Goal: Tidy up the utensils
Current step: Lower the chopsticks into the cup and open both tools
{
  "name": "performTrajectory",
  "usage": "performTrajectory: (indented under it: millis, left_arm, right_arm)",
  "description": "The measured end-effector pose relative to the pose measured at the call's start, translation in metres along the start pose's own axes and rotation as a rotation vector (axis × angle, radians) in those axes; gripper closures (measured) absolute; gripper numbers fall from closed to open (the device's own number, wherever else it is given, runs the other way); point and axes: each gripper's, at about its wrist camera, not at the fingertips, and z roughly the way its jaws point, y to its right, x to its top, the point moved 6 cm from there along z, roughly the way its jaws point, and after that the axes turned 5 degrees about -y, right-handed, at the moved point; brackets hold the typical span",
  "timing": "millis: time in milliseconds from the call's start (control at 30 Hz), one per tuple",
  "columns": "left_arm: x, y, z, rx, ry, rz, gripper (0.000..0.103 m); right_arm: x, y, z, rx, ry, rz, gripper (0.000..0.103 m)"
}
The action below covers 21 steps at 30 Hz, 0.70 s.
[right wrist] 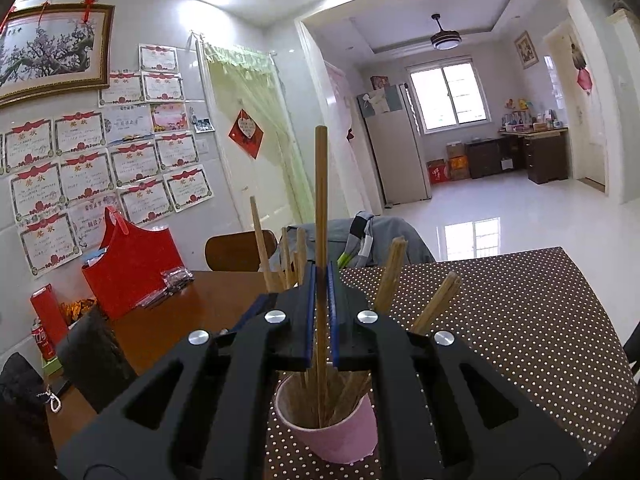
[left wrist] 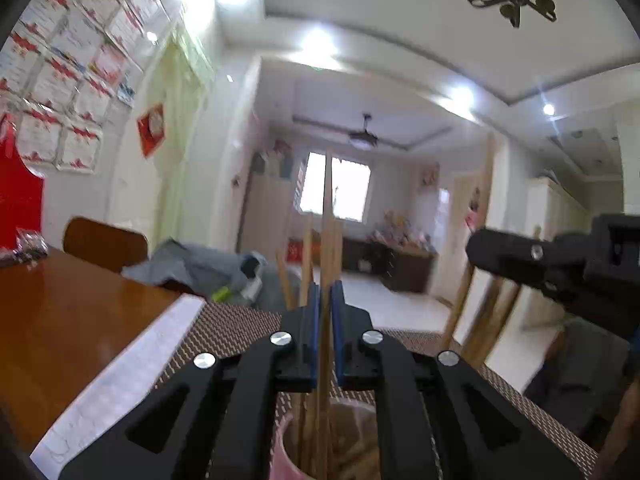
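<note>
A: Bamboo, pale tan. One upright chopstick (right wrist: 321, 208) sits pinched between the blue pads (right wrist: 309, 312) of the right gripper (right wrist: 320, 280), lower end down inside the pink cup (right wrist: 340, 436).

B: Jaws on that side?

A: Closed onto the stick, only its width between them. Cup stands on the brown dotted placemat (right wrist: 520, 312), several more chopsticks (right wrist: 390, 276) leaning out of it at different angles.

B: Left side?

A: Left gripper (left wrist: 325, 292) likewise clamped on a single chopstick (left wrist: 327, 216), held near vertical, its foot reaching into the same pink cup (left wrist: 282, 452), which shows just under the jaws. Picture is motion-blurred, so I cannot tell whether the tip touches the cup's bottom.

B: Are the two grippers close?

A: Near. Right gripper (left wrist: 560, 264) enters the left camera's view from the right edge, above the leaning sticks. In the right view a sliver of blue pad shows just left of its own fingers.

B: Surroundings?

A: Brown wooden table (right wrist: 168, 320) under the mat, red gift bag (right wrist: 132, 268) by the wall, chair with a grey garment (right wrist: 384, 236) behind the cup.
</note>
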Motion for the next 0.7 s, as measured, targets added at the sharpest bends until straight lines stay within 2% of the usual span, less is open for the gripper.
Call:
performTrajectory:
  millis: [33,67,133,367,500,567,700]
  left_arm:
    - [-0.002,0.000,-0.001,-0.005,-0.017,0.015,0.089]
    - [-0.004,0.001,-0.002,-0.005,-0.026,0.029,0.072]
    - [-0.005,0.000,-0.011,-0.004,-0.026,0.051,0.065]
    - [0.001,-0.014,-0.031,0.005,-0.051,0.021,0.055]
    - [0.003,-0.024,-0.034,0.050,-0.099,0.017,0.054]
    - [0.003,-0.028,-0.034,0.078,-0.140,0.028,0.050]
    - [-0.001,-0.034,-0.036,0.122,-0.210,0.050,0.050]
  right_arm:
    - [-0.001,-0.001,0.000,0.001,-0.006,-0.001,0.097]
    - [-0.001,-0.003,0.001,0.000,-0.011,-0.003,0.097]
    - [-0.004,-0.005,0.001,-0.004,-0.019,-0.008,0.097]
    - [-0.011,-0.006,0.000,-0.027,-0.038,-0.011,0.097]
    - [-0.012,-0.008,-0.001,-0.034,-0.045,-0.009,0.097]
    - [-0.013,-0.010,-0.002,-0.035,-0.049,-0.011,0.097]
    - [-0.019,-0.015,0.000,-0.038,-0.067,-0.017,0.097]
